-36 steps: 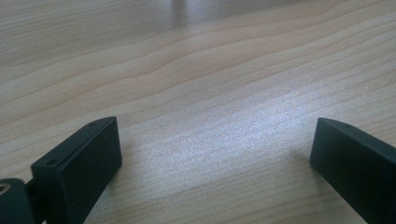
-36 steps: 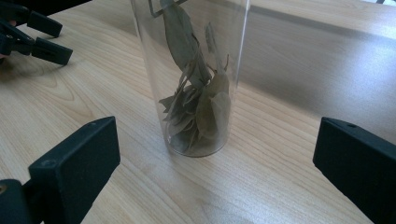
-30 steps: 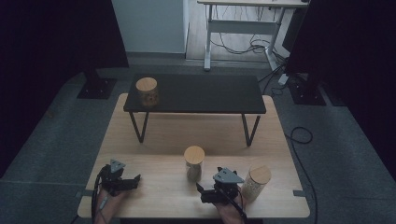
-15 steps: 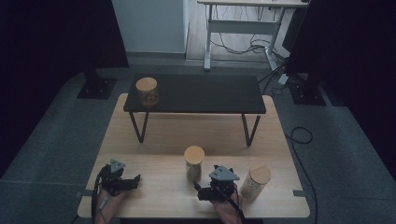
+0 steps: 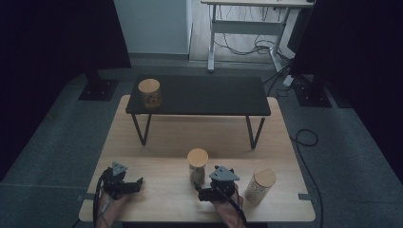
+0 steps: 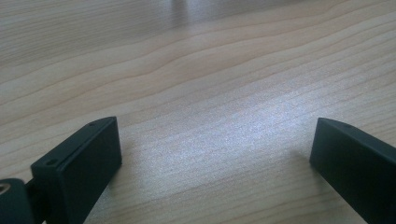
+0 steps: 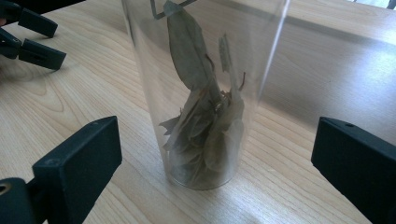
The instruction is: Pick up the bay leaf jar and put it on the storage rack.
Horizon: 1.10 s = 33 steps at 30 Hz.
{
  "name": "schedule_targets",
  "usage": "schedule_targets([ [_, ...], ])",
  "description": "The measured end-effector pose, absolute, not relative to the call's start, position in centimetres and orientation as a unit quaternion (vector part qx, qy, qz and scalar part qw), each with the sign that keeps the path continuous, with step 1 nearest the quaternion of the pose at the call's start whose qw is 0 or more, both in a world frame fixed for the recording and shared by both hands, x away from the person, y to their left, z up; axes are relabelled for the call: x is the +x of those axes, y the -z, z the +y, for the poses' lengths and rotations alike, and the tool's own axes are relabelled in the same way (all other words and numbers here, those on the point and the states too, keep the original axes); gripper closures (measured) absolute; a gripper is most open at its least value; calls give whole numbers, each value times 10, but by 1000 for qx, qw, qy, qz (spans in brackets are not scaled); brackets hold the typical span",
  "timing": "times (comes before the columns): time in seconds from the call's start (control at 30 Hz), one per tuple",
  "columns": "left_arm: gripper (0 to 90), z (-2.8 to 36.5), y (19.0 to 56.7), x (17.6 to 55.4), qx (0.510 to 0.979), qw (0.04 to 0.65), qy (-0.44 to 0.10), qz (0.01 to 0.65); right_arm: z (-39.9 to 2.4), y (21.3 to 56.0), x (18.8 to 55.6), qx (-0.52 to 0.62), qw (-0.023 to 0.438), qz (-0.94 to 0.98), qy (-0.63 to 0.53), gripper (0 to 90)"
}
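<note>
A clear glass jar of dried leaves (image 7: 205,93) stands upright on the wooden table (image 5: 161,137), just beyond my right gripper (image 7: 214,142). The jaws are open on either side of its base and touch nothing. From above, this jar with a wooden lid (image 5: 197,164) is near the front middle, and my right gripper (image 5: 200,192) sits just in front of it. My left gripper (image 5: 137,183) rests at the front left, open over bare wood (image 6: 212,140). A second lidded jar (image 5: 260,185) stands at the front right.
A low black bench (image 5: 204,97) stands across the far half of the table, with a third lidded jar (image 5: 149,92) on its left end. My left gripper's jaws (image 7: 35,37) appear at the upper left of the right gripper view. Cables lie on the floor beyond.
My right gripper has shifted slightly left, closer to the middle jar. The left gripper and the jars have not moved.
</note>
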<state>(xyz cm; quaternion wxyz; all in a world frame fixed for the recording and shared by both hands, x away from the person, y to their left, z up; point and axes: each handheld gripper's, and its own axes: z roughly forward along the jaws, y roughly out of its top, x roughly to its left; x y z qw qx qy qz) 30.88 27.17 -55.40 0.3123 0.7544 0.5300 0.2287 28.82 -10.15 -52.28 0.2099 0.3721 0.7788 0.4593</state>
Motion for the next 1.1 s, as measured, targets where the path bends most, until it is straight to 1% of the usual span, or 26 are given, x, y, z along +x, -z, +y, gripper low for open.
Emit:
schedule_targets([
  [0.37,17,272,554,309,754,312,-229,530,-96,524,295,371,211,777,-463,16],
  [1.1,17,272,554,309,755,312,-229,530,-84,533,307,366,204,780,-464,58],
])
